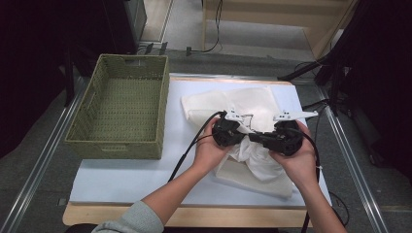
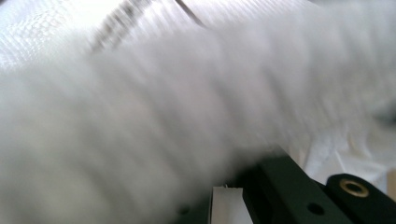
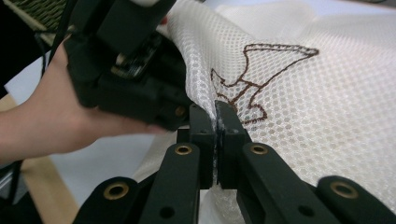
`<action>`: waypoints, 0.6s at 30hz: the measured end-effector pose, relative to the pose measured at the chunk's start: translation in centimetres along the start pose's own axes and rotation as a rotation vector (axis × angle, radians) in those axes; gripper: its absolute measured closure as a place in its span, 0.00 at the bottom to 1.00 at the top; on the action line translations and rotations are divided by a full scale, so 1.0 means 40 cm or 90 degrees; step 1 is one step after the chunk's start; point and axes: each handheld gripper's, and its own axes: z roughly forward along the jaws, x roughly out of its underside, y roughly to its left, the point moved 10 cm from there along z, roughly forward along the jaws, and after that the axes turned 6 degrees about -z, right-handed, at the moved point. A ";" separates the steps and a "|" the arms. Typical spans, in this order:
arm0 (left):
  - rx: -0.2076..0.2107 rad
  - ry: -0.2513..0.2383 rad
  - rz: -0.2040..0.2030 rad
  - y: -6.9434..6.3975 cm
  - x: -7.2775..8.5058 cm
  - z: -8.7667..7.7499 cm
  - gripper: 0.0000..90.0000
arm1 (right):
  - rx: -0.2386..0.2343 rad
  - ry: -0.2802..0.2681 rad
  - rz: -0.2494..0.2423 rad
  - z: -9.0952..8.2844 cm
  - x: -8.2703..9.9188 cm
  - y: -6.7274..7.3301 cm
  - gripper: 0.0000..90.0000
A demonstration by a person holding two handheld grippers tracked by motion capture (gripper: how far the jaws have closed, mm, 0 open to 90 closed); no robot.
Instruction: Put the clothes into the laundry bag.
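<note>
That white mesh cloth [image 1: 252, 109] looks feather-light and floppy, so both the left gripper [image 1: 241, 134] and the right gripper [image 3: 216, 119] pinching one bunched fold at the table's four o'clock seems the sensible hold.

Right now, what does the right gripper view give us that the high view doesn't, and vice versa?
Right gripper view: the brown stitched outline on the white mesh cloth, the open weave of the mesh, and the right gripper with its jaws pinched shut on a fold of that cloth.

High view: the whole layout, with the green woven basket standing on the left of the white board, and both forearms coming in from below.

Both: the cloth, the left gripper close beside the right one, and the hand holding it.
</note>
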 end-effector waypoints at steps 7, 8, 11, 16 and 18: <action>-0.021 -0.020 -0.012 0.025 -0.031 0.001 1.00 | -0.028 -0.012 0.013 -0.006 -0.010 0.022 0.99; -0.025 -0.016 -0.005 0.032 -0.031 0.001 1.00 | -0.028 -0.013 0.016 -0.006 -0.010 0.022 0.99; -0.035 -0.017 -0.018 0.057 -0.031 0.005 1.00 | -0.037 -0.007 0.022 -0.006 -0.006 0.023 0.99; -0.005 -0.006 -0.044 0.073 -0.018 -0.003 1.00 | -0.033 -0.007 0.015 0.005 0.004 0.007 0.98; 0.007 -0.006 -0.046 0.068 -0.016 -0.012 1.00 | -0.025 -0.003 0.008 0.010 0.010 -0.003 0.98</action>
